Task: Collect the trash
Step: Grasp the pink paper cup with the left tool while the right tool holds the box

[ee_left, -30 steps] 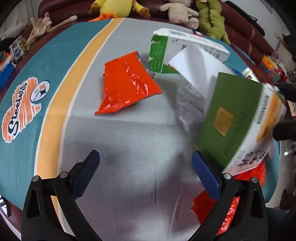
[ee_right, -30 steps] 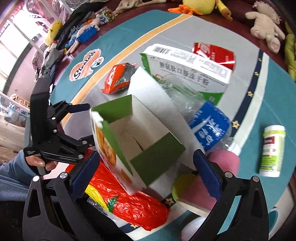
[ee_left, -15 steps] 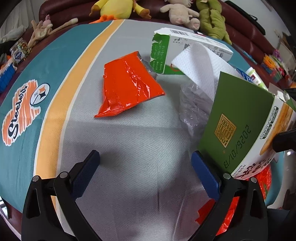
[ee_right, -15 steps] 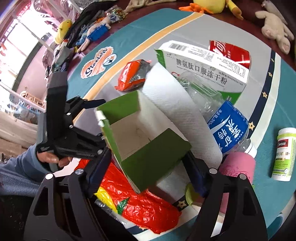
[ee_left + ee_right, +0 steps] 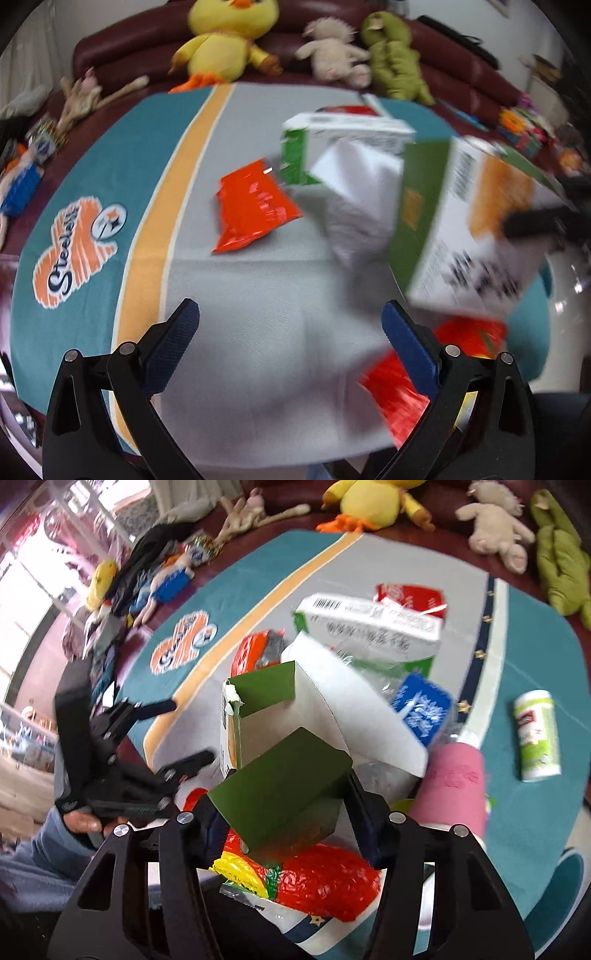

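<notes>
An open green and white cardboard box (image 5: 266, 698) sits between the fingers of my right gripper (image 5: 284, 805). The jaws are closing, and the pads press its green flaps. The box hangs tilted at the right in the left wrist view (image 5: 461, 221), above the cloth. Behind it lie a white paper towel (image 5: 351, 709), a clear bottle with a blue label (image 5: 421, 705) and a white-and-green carton (image 5: 369, 620). An orange packet (image 5: 251, 203) lies on the grey cloth. My left gripper (image 5: 288, 314) is open over bare cloth, holding nothing.
A red and yellow plastic bag (image 5: 321, 878) lies under the box at the table's near edge. A pink cup (image 5: 454, 786) and a small white bottle (image 5: 535, 731) stand to the right. Plush toys (image 5: 225, 48) line the dark red sofa behind. A person's hand (image 5: 81, 821) holds the left gripper.
My right gripper has narrowed from wide open onto the green box and raised it. Both grippers have risen, so the table looks farther away. The left gripper stays open.
</notes>
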Motion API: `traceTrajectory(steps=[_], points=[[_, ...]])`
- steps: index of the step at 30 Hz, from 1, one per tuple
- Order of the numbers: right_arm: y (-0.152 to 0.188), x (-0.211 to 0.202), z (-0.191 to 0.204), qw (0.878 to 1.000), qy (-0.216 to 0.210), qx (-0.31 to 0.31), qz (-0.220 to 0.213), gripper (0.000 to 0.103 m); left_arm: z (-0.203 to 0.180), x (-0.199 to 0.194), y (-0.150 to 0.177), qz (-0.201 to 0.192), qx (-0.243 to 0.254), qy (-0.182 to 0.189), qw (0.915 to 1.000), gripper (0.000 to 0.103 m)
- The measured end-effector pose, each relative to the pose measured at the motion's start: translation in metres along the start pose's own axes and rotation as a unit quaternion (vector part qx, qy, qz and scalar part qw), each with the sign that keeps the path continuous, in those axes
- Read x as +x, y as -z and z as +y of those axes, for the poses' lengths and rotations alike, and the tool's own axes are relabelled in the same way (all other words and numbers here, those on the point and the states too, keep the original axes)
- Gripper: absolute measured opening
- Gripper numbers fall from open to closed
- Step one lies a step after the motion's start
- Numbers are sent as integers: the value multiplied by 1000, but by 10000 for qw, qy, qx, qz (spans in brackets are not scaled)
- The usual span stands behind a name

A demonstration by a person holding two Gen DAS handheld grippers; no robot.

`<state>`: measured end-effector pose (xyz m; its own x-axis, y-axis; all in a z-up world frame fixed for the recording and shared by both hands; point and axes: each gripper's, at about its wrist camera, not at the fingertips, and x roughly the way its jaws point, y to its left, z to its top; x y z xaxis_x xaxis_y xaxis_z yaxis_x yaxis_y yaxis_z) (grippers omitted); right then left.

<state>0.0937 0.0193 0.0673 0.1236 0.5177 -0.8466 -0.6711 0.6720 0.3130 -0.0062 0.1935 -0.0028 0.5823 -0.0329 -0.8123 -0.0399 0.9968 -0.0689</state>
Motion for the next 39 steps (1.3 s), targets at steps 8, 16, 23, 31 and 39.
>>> traceTrajectory(steps=[8, 16, 23, 31, 39], points=[[16, -61, -21, 9956, 404, 554, -646, 54, -94, -17, 10, 99, 1850, 847, 9790, 99], [58, -118, -75, 9805, 777, 1334, -1215, 54, -145, 7, -18, 212, 1695, 890, 9813, 99], [85, -144, -123, 9694, 917, 1745, -1461, 55, -168, 29, -51, 246, 1149, 933, 9887, 97], [119, -153, -171, 9579, 898, 2215, -1589, 57, -201, 79, -66, 710, 1230, 278, 9895, 46], [155, -164, -214, 9447, 893, 2654, -1707, 57, -197, 64, -75, 523, 811, 109, 9953, 4]])
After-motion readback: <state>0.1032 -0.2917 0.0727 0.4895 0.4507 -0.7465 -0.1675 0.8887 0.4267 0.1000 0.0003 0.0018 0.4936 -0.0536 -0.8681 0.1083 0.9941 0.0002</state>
